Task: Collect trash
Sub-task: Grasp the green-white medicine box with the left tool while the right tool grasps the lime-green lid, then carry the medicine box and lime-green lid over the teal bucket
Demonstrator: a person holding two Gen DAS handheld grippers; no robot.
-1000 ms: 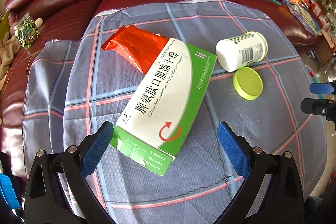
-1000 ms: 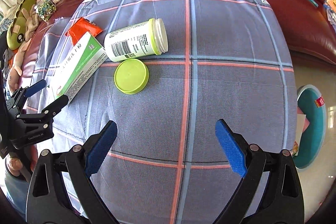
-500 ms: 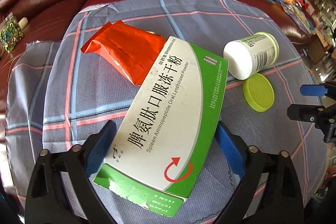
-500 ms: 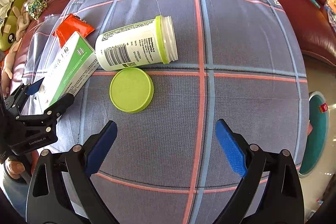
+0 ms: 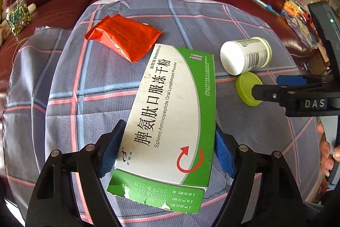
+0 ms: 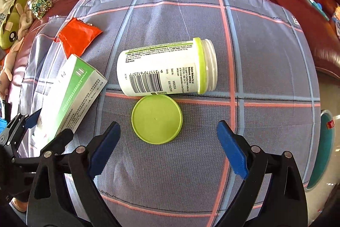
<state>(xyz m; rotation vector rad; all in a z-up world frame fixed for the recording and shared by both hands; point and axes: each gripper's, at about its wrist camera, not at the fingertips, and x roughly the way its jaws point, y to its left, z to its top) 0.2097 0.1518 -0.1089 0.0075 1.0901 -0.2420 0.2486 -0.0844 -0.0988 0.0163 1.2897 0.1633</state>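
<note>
Both pads flank box (image 5: 170,120) (closing).

**Hidden and cut-off parts**

My left gripper (image 5: 167,150) closes around the medicine box (image 5: 170,116), which hides its right pad's face, so contact is uncertain. My right gripper (image 5: 267,86) covers part of the green lid (image 5: 244,86). The teal bin (image 6: 323,152) is cut by the frame edge.

green lid (image 6: 156,119) beside tipped bottle (image 6: 165,68)

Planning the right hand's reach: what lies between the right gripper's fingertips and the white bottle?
Only the loose green lid, lying flat on the plaid cloth against the white bottle; the right wrist view shows it.
</note>
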